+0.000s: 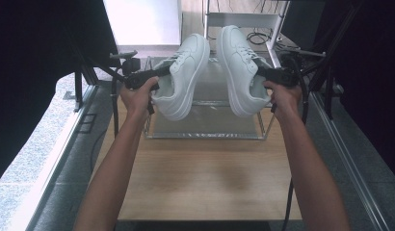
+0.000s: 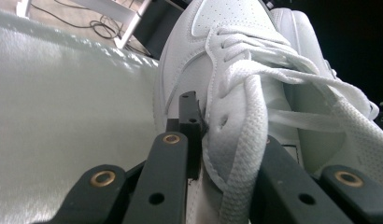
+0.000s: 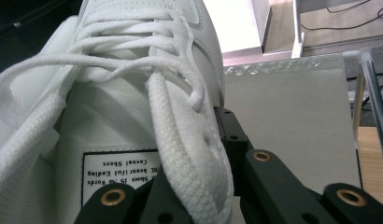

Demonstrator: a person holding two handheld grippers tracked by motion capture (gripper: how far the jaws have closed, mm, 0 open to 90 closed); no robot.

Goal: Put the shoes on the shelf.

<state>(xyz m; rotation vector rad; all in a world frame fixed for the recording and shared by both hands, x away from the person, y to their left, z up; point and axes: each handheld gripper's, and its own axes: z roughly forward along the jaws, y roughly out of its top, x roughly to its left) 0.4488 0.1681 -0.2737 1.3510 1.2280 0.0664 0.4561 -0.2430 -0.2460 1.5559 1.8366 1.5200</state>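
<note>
High view shows a person's two forearms reaching forward over a wooden table [image 1: 205,178], each hand carrying a black gripper with a white sneaker clamped in it. The left gripper [image 1: 159,72] has its jaws pinching the collar wall of the left sneaker [image 1: 183,77], which hangs off the jaw tips with its toe pointing away and up and its sole turned toward the other shoe. The right gripper [image 1: 268,73] pinches the right sneaker [image 1: 239,67] the same way, toe away from the jaws, sole facing inward; the two shoes are near each other but apart. Both are held up clear of the table, above a clear plastic box [image 1: 205,120] that stands on it just beyond the hands. Left gripper view looks along that gripper's own jaws [image 2: 213,154]: one jaw lies against the outer side of the shoe's upper, the other sits inside the opening, and the eyelet flap with a thick white lace [image 2: 245,140] is squeezed between them. Right gripper view shows the matching grip [image 3: 194,158]: one jaw outside the upper, the other inside beside the tongue, whose printed label [image 3: 119,170] lies just left of the jaws, with the lace [image 3: 175,140] running down between them.
</note>
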